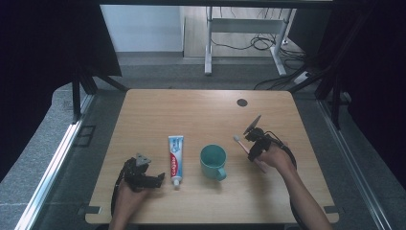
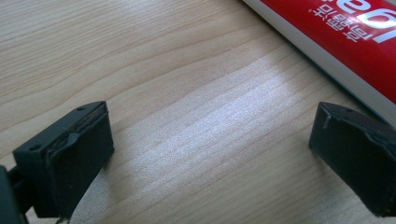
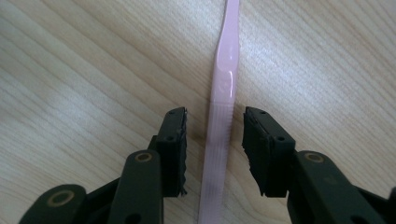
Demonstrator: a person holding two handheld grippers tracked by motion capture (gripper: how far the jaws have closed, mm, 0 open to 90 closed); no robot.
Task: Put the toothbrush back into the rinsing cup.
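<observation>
High view: the right claw (image 1: 249,143) straddles a pink toothbrush (image 1: 241,143) on the wooden tabletop (image 1: 201,115), right of the teal mug (image 1: 213,162); the left claw (image 1: 152,179) rests beside the toothpaste tube (image 1: 175,159).

Left gripper view: jaws wide, empty, glossy red-and-white tube (image 2: 345,42) just beyond.

Right gripper view: the slim, smooth plastic handle (image 3: 219,140) runs lengthwise between part-open jaws, with gaps on both sides.

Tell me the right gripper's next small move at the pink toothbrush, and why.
Probably close the jaws the rest of the way. In the right gripper view the right gripper straddles the toothbrush handle, which lies flat on the table, with a gap showing on each side, so the pads don't grip it yet.
</observation>
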